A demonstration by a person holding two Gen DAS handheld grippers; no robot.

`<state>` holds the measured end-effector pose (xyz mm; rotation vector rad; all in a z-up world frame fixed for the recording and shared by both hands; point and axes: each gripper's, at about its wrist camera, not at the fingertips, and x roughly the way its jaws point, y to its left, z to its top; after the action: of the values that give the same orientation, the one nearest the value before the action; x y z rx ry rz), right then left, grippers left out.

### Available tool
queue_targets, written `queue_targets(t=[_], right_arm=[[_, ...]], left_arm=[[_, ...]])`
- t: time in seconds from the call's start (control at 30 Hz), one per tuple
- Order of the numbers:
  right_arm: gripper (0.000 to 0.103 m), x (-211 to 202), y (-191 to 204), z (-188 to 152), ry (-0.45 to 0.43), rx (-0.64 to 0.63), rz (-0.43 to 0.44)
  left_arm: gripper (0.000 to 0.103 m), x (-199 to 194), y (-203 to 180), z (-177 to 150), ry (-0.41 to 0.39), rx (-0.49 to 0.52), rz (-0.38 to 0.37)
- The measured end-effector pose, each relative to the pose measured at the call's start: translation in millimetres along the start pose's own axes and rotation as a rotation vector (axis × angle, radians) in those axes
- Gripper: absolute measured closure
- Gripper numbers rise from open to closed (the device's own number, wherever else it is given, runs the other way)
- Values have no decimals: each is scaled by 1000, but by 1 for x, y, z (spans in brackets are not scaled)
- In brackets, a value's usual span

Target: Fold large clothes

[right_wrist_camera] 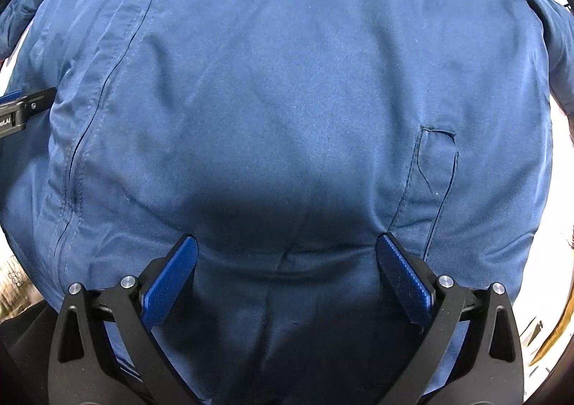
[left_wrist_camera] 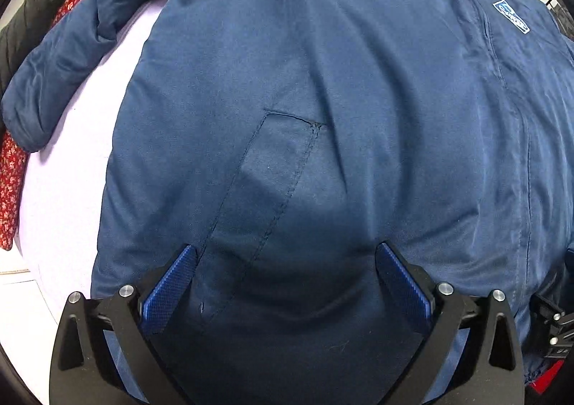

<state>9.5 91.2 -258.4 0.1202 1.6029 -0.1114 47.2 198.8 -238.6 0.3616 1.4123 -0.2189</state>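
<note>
A large navy blue padded jacket (left_wrist_camera: 323,64) lies front up on a pale lilac surface (left_wrist_camera: 71,172). Its sleeve (left_wrist_camera: 61,57) stretches to the left. A logo patch (left_wrist_camera: 511,15) sits on the chest at upper right. My left gripper (left_wrist_camera: 286,250) is open, just above the lower front by the pocket flap (left_wrist_camera: 272,168). In the right wrist view the jacket (right_wrist_camera: 287,82) fills the frame. My right gripper (right_wrist_camera: 286,243) is open over the lower front, left of a pocket (right_wrist_camera: 430,182). The other gripper (right_wrist_camera: 21,107) shows at the left edge.
A red floral cloth (left_wrist_camera: 10,182) and a black garment (left_wrist_camera: 32,6) lie at the left edge of the surface. A pale floor (left_wrist_camera: 21,297) shows at lower left. The right gripper's black body (left_wrist_camera: 552,319) shows at the right edge.
</note>
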Motion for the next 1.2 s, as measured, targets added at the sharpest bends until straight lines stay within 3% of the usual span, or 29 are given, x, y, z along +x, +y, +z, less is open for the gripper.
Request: queue_targets(t=[0.13, 0.3, 0.47, 0.63, 0.8, 0.93, 1.0, 1.07, 1.2], right_arm=[[5, -23, -23, -3, 7, 19, 71], [5, -92, -90, 4, -252, 165, 104], [5, -139, -233, -9, -442, 523, 147], [5, -167, -389, -51, -568, 909, 181], [5, -178, -485, -88, -706, 1138, 262], [5, -168, -517, -96, -739, 1234, 321], [11, -160, -526, -94, -774, 1275, 341], [28, -154, -537, -91, -780, 1302, 367], [38, -147, -548, -89, -811, 1327, 418]], left_arm=[[5, -1, -2, -4, 0, -5, 14], [5, -1, -2, -3, 7, -21, 26], [5, -6, -16, -8, 1, -28, 34], [5, -11, -23, -12, 14, -42, 57], [5, -14, -31, -10, 19, -56, 93], [5, -17, -39, -9, 38, -61, 123], [5, -18, -41, -7, 49, -59, 130], [5, -20, -43, -5, 58, -59, 140], [5, -21, -50, 0, 70, -59, 151]])
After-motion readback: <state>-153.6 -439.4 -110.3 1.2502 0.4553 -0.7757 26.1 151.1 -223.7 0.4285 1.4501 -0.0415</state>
